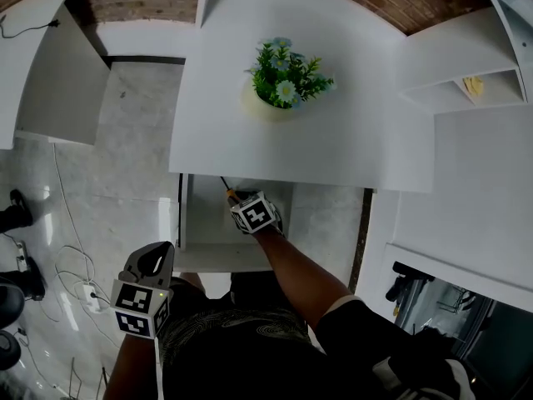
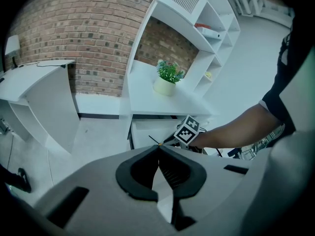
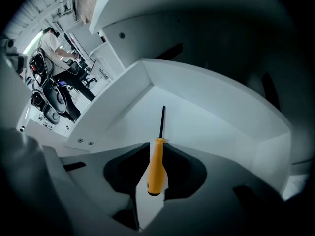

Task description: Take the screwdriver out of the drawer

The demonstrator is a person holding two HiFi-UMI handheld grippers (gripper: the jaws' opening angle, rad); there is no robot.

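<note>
The right tongs (image 3: 157, 142) gripped the orange-handled, black-shafted screwdriver (image 3: 156, 167) inside the open white drawer (image 3: 211, 107); the left tongs (image 2: 158, 149) sat together, empty. Next, probably: lift it clear.

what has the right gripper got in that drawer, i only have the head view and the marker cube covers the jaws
Observer: In the right gripper view, the right gripper is shut on the orange handle of the screwdriver.
Operator: where on the handle
Observer: The jaw tips pinch its front end, just behind the black shaft. The butt sits back between the jaws, and the shaft sticks out over the floor of the drawer.
Operator: left one holding anything
Observer: No. In its own view, the left gripper has its jaws together with nothing between them.
</note>
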